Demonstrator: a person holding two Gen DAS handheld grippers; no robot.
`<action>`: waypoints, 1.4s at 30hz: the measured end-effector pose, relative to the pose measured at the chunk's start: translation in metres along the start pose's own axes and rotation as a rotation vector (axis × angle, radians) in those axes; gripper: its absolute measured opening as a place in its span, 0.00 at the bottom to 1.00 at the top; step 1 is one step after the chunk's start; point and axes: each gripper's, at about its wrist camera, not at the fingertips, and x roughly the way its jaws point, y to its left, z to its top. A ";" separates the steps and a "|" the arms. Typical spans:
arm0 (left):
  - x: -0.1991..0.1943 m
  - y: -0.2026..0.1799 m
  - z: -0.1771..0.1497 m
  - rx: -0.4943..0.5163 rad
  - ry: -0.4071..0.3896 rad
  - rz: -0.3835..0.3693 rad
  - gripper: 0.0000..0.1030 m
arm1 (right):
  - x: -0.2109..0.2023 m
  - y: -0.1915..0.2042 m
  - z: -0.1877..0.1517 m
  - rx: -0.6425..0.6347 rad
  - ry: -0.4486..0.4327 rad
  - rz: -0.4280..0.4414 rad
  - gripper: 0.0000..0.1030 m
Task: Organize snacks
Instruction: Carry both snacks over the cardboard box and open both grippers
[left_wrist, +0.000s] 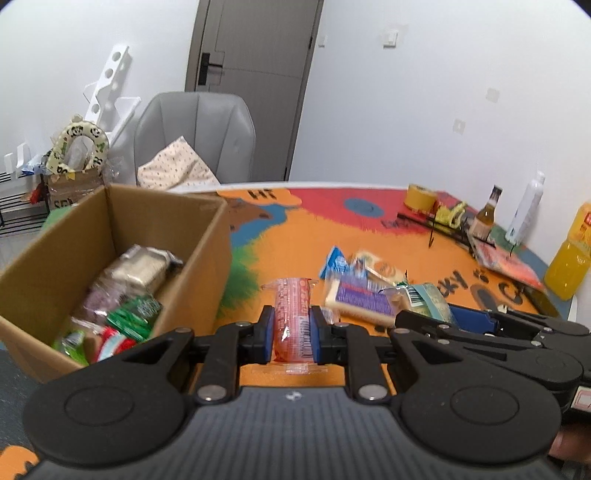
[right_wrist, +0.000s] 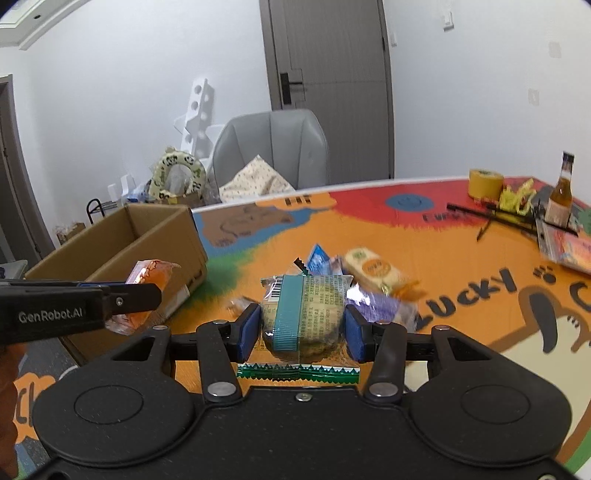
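Observation:
In the left wrist view my left gripper (left_wrist: 292, 315) is shut on a red snack packet (left_wrist: 291, 295), held lengthwise above the orange table mat (left_wrist: 288, 236). To its left stands an open cardboard box (left_wrist: 207, 229) holding several snacks. My right gripper (right_wrist: 302, 314) is shut on a clear cookie packet with a teal band (right_wrist: 314, 295). It also shows at the right of the left view, the right gripper (left_wrist: 443, 314) level with the left one. Loose packets lie beyond: blue (right_wrist: 319, 258), cream (right_wrist: 373, 271) and purple (right_wrist: 376, 302). The left gripper (right_wrist: 140, 288) is in front of the box (right_wrist: 147, 236).
At the table's far right stand a yellow tape roll (left_wrist: 421, 197), a brown bottle (left_wrist: 487, 218), a white bottle (left_wrist: 526, 210), an orange juice bottle (left_wrist: 569, 258) and a black wire rack (left_wrist: 443, 229). A grey chair (left_wrist: 199, 136) is behind the table.

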 end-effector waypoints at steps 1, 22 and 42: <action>-0.003 0.002 0.002 0.000 -0.008 0.000 0.18 | -0.001 0.001 0.001 -0.006 -0.009 0.003 0.45; -0.021 0.046 0.032 -0.028 -0.056 0.022 0.18 | 0.014 0.036 0.028 -0.062 -0.071 0.086 0.45; -0.015 0.130 0.043 -0.162 -0.074 0.098 0.22 | 0.039 0.091 0.045 -0.099 -0.062 0.137 0.45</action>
